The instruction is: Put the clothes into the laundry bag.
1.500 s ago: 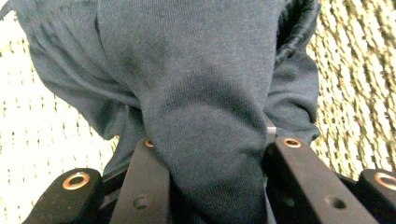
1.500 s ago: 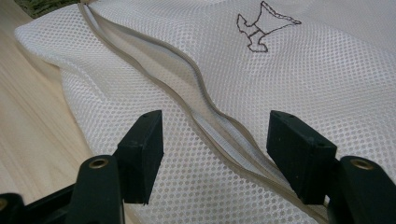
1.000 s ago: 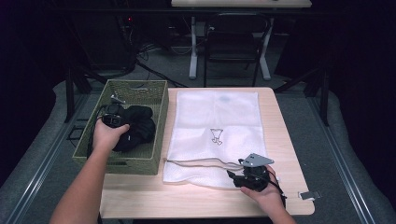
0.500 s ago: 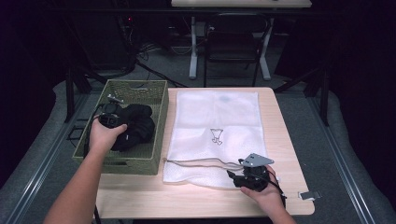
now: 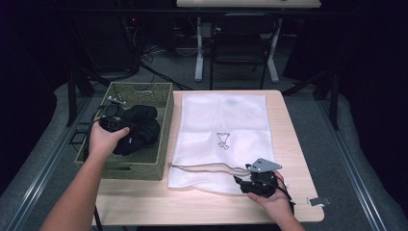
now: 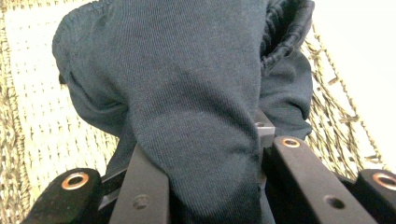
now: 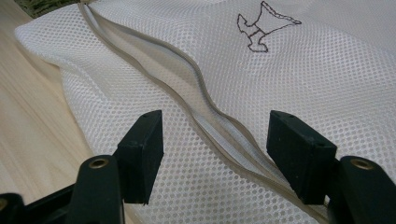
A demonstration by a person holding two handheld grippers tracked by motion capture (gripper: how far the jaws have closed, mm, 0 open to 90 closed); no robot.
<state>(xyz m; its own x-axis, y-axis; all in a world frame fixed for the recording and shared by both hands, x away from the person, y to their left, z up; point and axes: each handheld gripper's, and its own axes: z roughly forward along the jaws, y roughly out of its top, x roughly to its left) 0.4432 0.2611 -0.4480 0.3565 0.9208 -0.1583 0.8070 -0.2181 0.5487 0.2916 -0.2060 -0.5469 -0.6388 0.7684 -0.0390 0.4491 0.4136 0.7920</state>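
Dark garment (image 6: 187, 93) bunched between left gripper (image 6: 210, 158) jaws (in basket (image 5: 159, 103))

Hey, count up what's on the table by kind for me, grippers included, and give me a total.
Woven green basket: 1
Dark garment, in the basket, clamped by the left gripper: 1
White mesh laundry bag with zipper: 1
Hand-held grippers, left and right gripper, the right one open over the zipper: 2
Total: 5
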